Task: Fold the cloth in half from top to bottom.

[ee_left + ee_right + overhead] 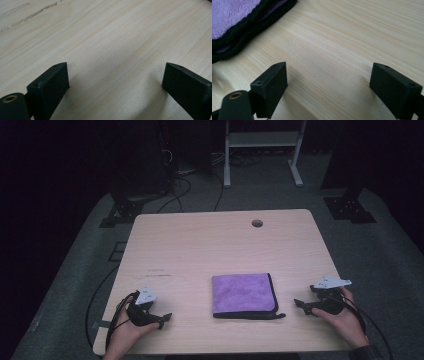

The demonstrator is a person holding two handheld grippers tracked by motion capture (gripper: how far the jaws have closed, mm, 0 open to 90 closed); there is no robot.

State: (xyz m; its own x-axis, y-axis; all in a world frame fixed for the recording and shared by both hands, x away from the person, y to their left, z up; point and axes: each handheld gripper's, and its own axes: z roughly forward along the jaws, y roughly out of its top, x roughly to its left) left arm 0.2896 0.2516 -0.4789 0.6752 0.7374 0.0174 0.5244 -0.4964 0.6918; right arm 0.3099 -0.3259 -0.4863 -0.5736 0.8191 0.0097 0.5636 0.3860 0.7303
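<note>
Near the table's front edge, the left gripper [162,319] and right gripper [301,306] rest low over the wooden table [200,245], jaws spread wide with nothing between them. Between them lies the folded purple cloth [243,294], flat, nearer the right gripper.

Each hand-held gripper is a black body. The left hand-held gripper [161,319] carries a pale grey three-cornered plate [145,296] on top, and a black cable [116,317] loops from it. The right hand-held gripper [303,306] bears a like plate [330,282], with a black cable [359,316] trailing past the right hand [345,320]. Close up, the jaws are matt black blocks with small screw holes in their upper faces, and a black round post with a brass-coloured ring [10,98] stands beside one. A dark cuff [369,353] shows at the right wrist.
</note>
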